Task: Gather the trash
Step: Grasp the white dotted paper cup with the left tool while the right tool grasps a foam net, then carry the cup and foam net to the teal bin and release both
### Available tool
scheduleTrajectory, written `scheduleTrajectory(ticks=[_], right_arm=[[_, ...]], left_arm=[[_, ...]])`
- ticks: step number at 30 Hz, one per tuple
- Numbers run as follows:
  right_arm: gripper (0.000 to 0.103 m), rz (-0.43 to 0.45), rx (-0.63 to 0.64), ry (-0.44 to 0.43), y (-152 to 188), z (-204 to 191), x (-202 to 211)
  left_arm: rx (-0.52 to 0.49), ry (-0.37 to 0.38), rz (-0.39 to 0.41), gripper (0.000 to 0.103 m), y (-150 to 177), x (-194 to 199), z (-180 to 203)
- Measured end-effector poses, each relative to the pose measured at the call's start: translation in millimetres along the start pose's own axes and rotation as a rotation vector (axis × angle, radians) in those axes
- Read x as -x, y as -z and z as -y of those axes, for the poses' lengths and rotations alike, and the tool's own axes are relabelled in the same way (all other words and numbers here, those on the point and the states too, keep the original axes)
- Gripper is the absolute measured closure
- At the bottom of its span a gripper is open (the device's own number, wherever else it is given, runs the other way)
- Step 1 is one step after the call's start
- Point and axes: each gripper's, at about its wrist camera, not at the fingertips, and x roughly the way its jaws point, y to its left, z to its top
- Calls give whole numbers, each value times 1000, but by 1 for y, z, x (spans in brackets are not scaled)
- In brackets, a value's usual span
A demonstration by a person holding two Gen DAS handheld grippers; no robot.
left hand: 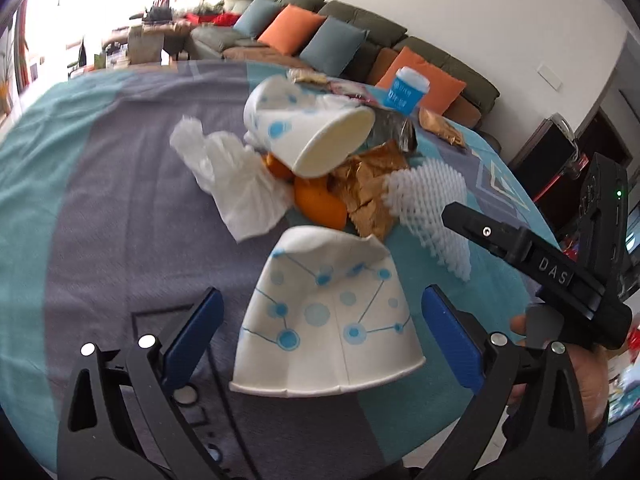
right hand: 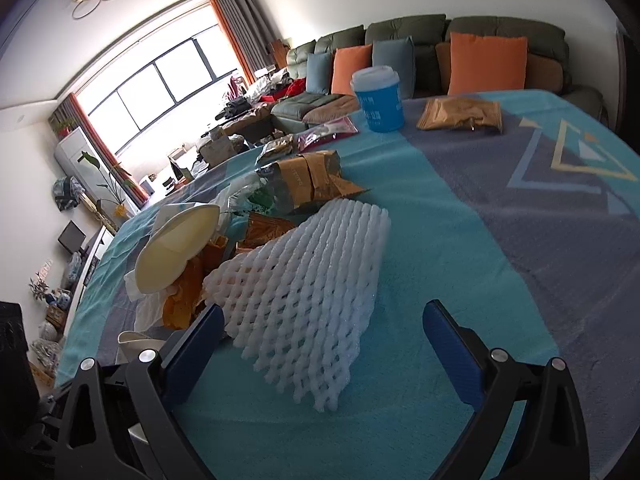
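Observation:
A crushed white paper cup [left hand: 328,316] with blue dots lies on its side on the table cloth, between the open blue pads of my left gripper [left hand: 320,300]. A second paper cup [left hand: 308,128] lies tipped on a heap of white tissue [left hand: 236,180], orange peel [left hand: 320,200] and brown wrappers [left hand: 368,188]. A white foam fruit net [right hand: 304,280] lies in front of my open right gripper [right hand: 320,316], its near end between the pads. The right gripper also shows in the left wrist view [left hand: 532,264], beside the net [left hand: 432,208].
A blue lidded cup [right hand: 378,98] stands at the table's far side, with a brown snack packet [right hand: 460,114] to its right and a red packet [right hand: 328,132] to its left. A sofa with cushions [right hand: 486,60] is behind the table.

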Motion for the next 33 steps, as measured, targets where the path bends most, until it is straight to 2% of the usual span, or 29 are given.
scheduleTrajectory(ticks=[1, 3, 4, 7, 8, 9, 10, 11, 14, 21, 24, 30, 31, 33], right_arm=[[10, -2, 1, 5, 0, 0, -1], [23, -13, 7, 2, 1, -1, -3], [27, -18, 10, 1, 1, -2, -4], [35, -26, 20, 1, 3, -4, -6], [43, -27, 18, -6, 4, -5, -6], [56, -31, 18, -13, 3, -4, -7], [63, -36, 19, -20, 4, -4, -7], [75, -43, 22, -27, 4, -4, -10], [91, -38, 13, -53, 8, -3, -5], [95, 29, 2, -71, 12, -1, 20], [95, 81, 19, -62, 8, -6, 37], [95, 141, 58, -101, -6, -26, 60], [95, 147, 71, -114, -8, -32, 62], [95, 154, 106, -151, -12, -48, 66]], left_arm=[[-18, -11, 8, 11, 0, -1, 2], [-30, -12, 4, 23, 0, -4, 4], [-32, -19, 6, 26, 0, -5, 5], [-57, -30, 13, 27, 2, -7, 9], [-59, -29, 16, 28, 3, -7, 10], [-60, -26, 18, 28, 3, -6, 9], [-62, -27, 22, 29, 4, -5, 9], [-61, -25, 25, 29, 5, -4, 8], [-53, -9, 35, 32, 6, 2, 5], [-42, 8, 85, 33, 7, 23, -3], [-39, 5, 135, 33, 5, 41, -7], [4, -13, 237, 33, 0, 84, -28], [13, -26, 261, 37, -1, 94, -34], [30, -52, 283, 76, -3, 109, -48]])
